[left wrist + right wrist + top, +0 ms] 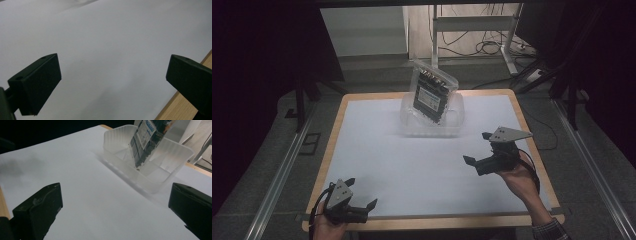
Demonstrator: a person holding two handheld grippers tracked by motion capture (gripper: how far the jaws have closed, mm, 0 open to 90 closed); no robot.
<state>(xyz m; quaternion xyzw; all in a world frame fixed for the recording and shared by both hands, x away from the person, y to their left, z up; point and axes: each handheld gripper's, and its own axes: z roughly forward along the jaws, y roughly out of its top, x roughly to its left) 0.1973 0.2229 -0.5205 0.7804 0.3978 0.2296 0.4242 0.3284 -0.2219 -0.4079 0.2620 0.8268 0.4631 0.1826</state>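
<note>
A clear plastic tub stands at the far middle of the white table top. A clear bag holding a dark circuit board leans upright inside it, sticking out over the rim. My left gripper rests at the near left corner, open, with nothing between its jaws. My right gripper hovers at the right, in front of the tub, open and empty, its jaws pointing toward the tub.
The table has a wooden rim. Beyond its far edge are a metal desk frame and loose cables on the floor. Dark stands flank the table on both sides.
</note>
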